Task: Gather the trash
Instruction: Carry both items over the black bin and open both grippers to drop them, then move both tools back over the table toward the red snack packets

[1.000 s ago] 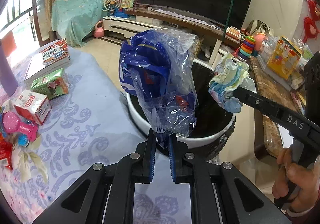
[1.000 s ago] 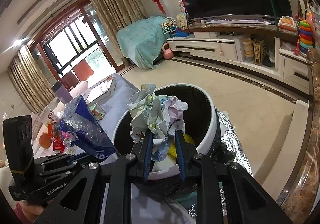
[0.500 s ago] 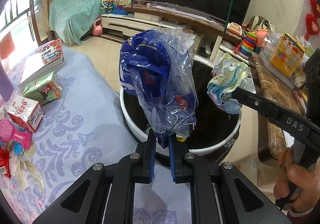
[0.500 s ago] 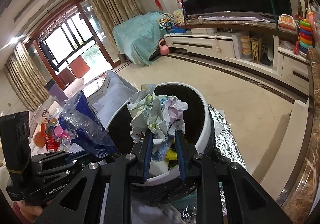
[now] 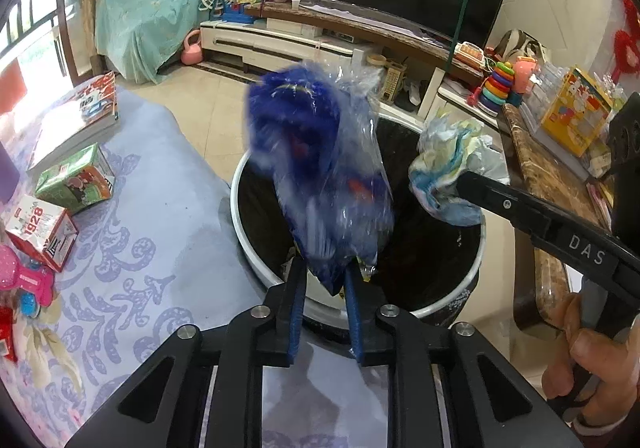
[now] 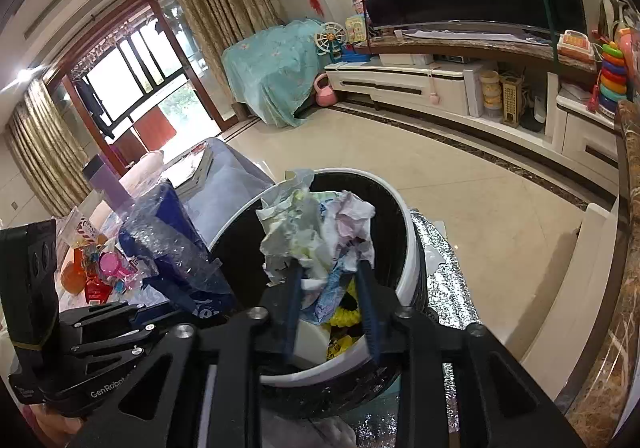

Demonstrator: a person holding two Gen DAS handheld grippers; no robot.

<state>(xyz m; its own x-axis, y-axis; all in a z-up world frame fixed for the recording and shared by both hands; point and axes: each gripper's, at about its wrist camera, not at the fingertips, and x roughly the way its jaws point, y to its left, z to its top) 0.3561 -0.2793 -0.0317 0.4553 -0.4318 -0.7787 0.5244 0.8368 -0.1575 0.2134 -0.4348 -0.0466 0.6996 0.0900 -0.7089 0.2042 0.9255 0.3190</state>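
Trash: blue plastic bag (image 5: 320, 176) & paper wad (image 6: 316, 232), both over bin (image 5: 256, 268).
L gripper (image 5: 323, 280): jaws just parting, bag slipping free.
R gripper (image 6: 330, 288): jaws just widening, wad loose between.
Tip: we stay inside bin rim till both drop.

Blurred blue bag (image 5: 320, 176) and crumpled paper (image 5: 452, 168) over bin (image 5: 256, 248)

bag (image 5: 320, 184) over bin (image 5: 256, 268), paper wad (image 5: 452, 164) to its right
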